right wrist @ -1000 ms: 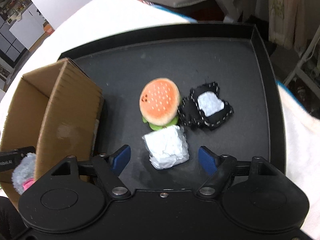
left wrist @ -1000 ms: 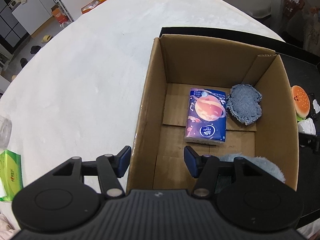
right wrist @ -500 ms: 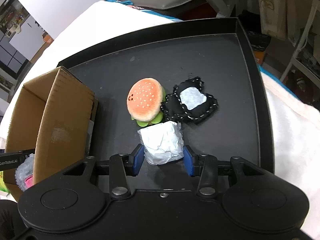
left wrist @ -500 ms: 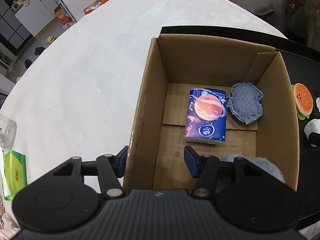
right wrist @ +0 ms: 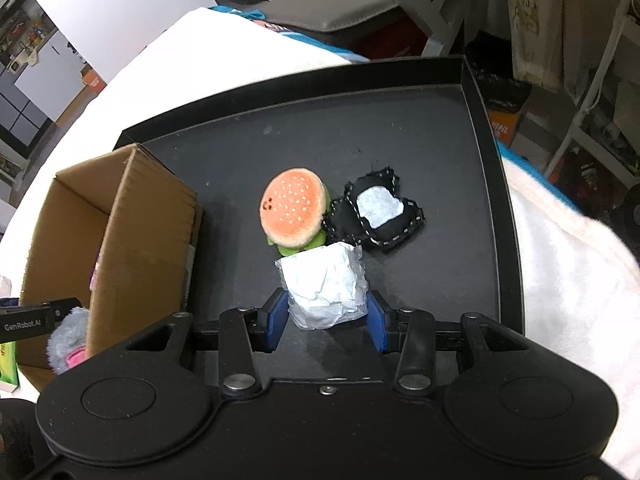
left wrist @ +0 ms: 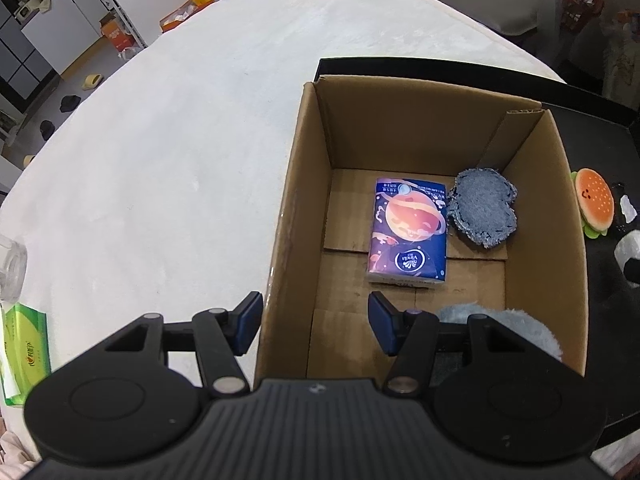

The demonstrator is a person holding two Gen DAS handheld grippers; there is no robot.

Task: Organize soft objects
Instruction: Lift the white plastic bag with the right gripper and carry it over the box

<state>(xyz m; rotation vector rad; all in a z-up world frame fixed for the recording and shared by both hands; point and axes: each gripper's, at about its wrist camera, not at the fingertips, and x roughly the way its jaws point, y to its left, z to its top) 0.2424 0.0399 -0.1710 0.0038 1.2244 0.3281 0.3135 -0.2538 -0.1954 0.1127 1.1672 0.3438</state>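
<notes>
Right gripper [right wrist: 327, 322] fingers closed onto white crumpled bundle [right wrist: 326, 286] since earlier frame; bundle clamped just above black tray [right wrist: 494, 184], beside burger plush [right wrist: 294, 214]. Left gripper [left wrist: 316, 328] fingers spread, empty, straddling cardboard box [left wrist: 560, 240] wall. Likely next: carry bundle into box.

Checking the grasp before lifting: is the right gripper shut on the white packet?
Shut: the right gripper has just closed, its jaws pressing both sides of the white packet.
</notes>
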